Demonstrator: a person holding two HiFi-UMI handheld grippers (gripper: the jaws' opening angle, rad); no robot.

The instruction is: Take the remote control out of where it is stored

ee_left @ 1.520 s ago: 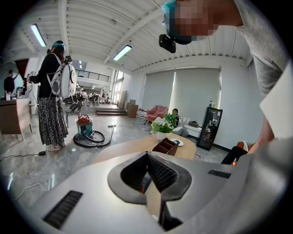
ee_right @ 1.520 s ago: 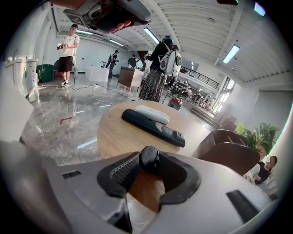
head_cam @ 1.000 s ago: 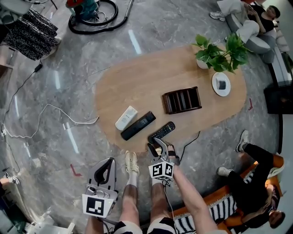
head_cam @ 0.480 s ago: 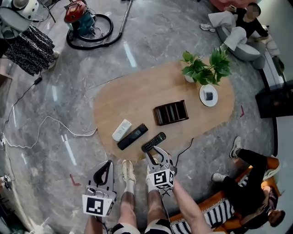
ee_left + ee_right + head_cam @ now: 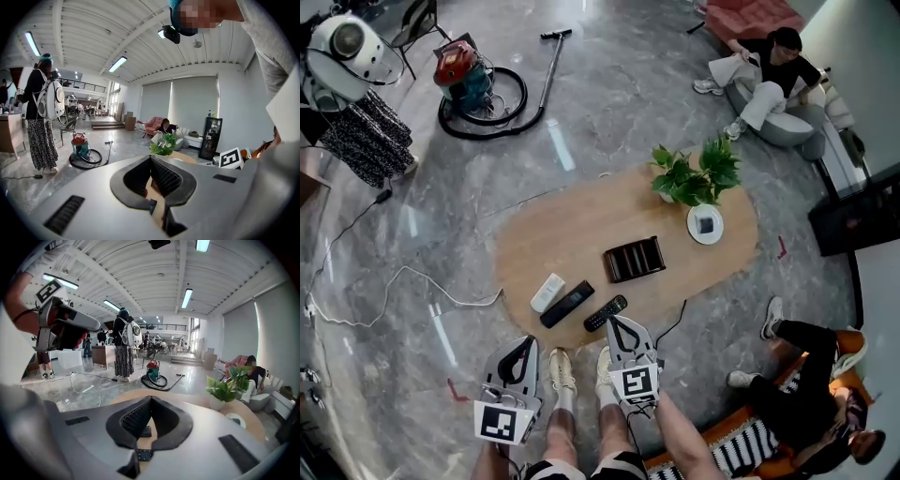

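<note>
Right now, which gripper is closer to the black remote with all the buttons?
Right. The right gripper, jaws just closed on nothing, hangs just off the table edge, next to the black remote. The left gripper is farther left, away from it.

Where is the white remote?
In the head view, the white remote lies near the left end of the wooden table, right beside the long black remote, lower left of the dark holder.
</note>
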